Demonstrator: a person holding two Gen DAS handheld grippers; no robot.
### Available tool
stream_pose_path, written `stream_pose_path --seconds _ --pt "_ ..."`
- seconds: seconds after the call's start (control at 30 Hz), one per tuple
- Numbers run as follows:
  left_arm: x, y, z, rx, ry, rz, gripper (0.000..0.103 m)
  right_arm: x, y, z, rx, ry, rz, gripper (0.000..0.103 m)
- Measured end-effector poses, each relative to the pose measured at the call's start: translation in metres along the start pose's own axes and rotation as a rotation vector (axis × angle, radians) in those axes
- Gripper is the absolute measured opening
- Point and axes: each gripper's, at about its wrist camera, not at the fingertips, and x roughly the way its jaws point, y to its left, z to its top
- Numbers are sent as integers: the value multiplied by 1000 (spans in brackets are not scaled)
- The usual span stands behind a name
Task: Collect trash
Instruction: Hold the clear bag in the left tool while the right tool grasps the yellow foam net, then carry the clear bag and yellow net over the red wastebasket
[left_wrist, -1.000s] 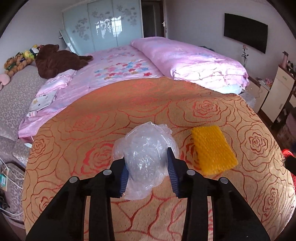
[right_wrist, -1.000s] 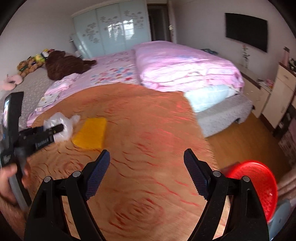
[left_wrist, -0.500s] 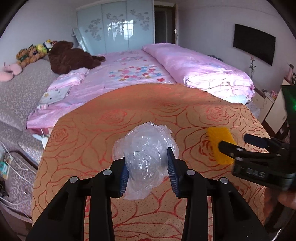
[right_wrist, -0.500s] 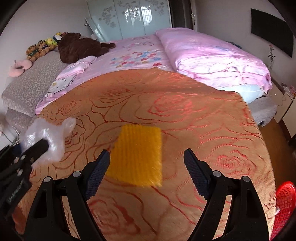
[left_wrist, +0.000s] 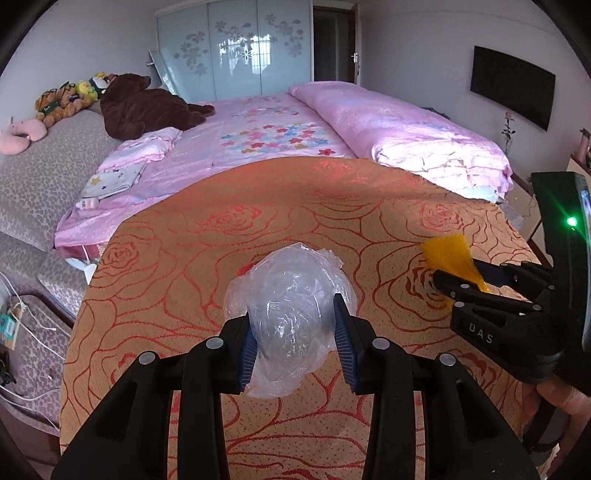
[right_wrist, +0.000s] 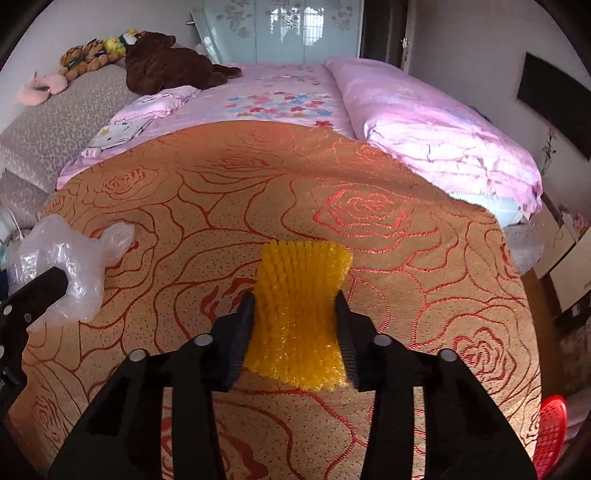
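Observation:
My left gripper (left_wrist: 295, 325) is shut on a crumpled clear plastic bag (left_wrist: 291, 306), held just above the orange rose-patterned cloth (left_wrist: 221, 258). The same bag (right_wrist: 62, 266) shows at the left edge of the right wrist view. My right gripper (right_wrist: 295, 317) is closing its jaws on a yellow foam net (right_wrist: 301, 314) that lies on the cloth; both pads press its sides and the net bows between them. In the left wrist view the right gripper (left_wrist: 465, 277) pinches the yellow foam net (left_wrist: 448, 254) at the right.
A red plastic basket (right_wrist: 550, 432) sits low at the right edge of the cloth. Behind the cloth lies a pink bed (left_wrist: 277, 133) with a rolled pink duvet (left_wrist: 413, 133) and a brown plush bear (left_wrist: 144, 107). Cables (left_wrist: 33, 325) trail at the left.
The right gripper swung left from the basket side to the yellow foam net and its jaws closed from wide apart onto the net. The left gripper keeps hold of the plastic bag.

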Motion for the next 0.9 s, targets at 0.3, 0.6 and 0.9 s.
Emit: stream_pose_path --seconds 0.3,0.6,0.9 --pt "-10 -10 -8 13 -9 -8 35 -24 -8 -18 27 -39 22 25" --pt "-23 -34 -14 52 -24 -38 35 -56 -38 -40 99 -67 34 23" --pt "-32 -76 -19 109 -32 -83 35 -82 -78 -72 182 -72 -6 23"
